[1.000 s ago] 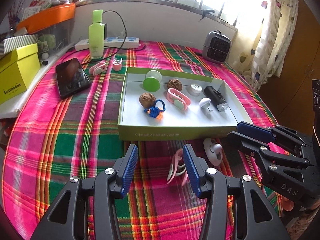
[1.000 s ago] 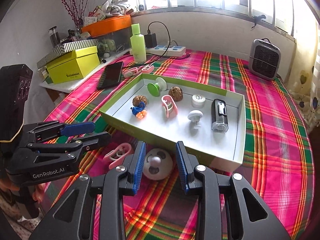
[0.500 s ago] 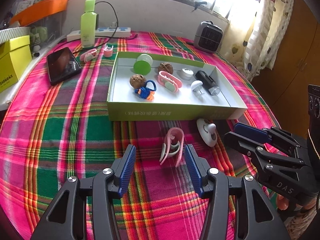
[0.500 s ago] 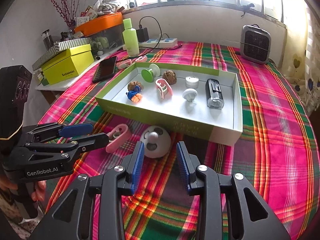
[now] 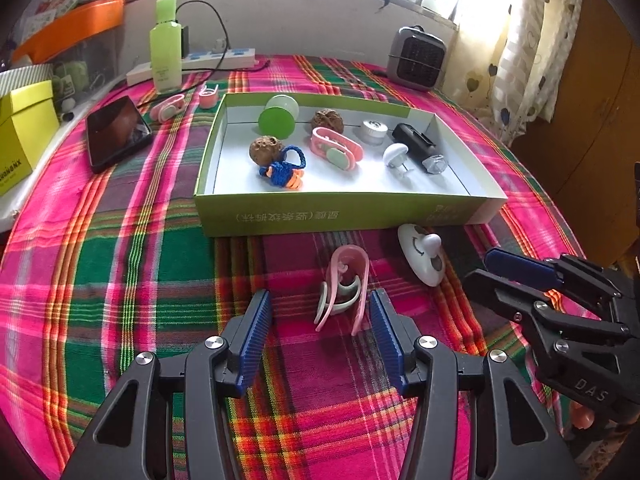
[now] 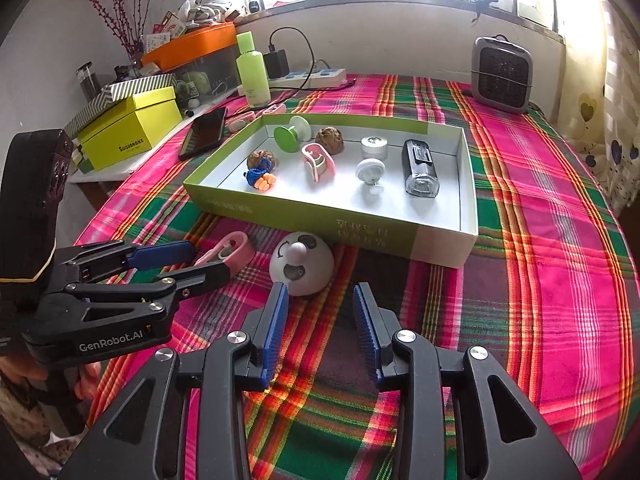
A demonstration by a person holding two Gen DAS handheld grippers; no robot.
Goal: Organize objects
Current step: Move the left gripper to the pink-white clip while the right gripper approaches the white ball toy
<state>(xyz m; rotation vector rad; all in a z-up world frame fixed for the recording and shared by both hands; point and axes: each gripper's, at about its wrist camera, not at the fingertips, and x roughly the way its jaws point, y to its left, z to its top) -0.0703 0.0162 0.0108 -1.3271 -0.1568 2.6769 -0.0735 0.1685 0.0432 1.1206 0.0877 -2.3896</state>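
Observation:
A pink clip (image 5: 344, 284) stands on the plaid cloth just ahead of my left gripper (image 5: 320, 308), close to its right finger and not pressed; that gripper is open. To the clip's right lies a white dome gadget (image 5: 422, 254) with a knob. The right wrist view shows the dome (image 6: 302, 264) slightly ahead and left of my right gripper (image 6: 320, 300), which is open with nothing between its fingers. Behind both sits the green box (image 5: 344, 214) holding a green spool (image 5: 276, 120), two walnuts, a pink clip, a blue-orange knit charm (image 5: 282, 170), a white cap, a white mushroom piece and a black torch (image 5: 418, 148).
A phone (image 5: 116, 132), two more pink clips (image 5: 168, 106), a green bottle (image 5: 165, 46) and a power strip lie at the back left. A small heater (image 5: 416, 58) stands at the back right. A yellow box (image 6: 130, 130) sits off the table's left edge.
Both grippers have drawn back: the clip and the dome, which sat between the fingers, now lie ahead of the tips. The right jaws have widened.

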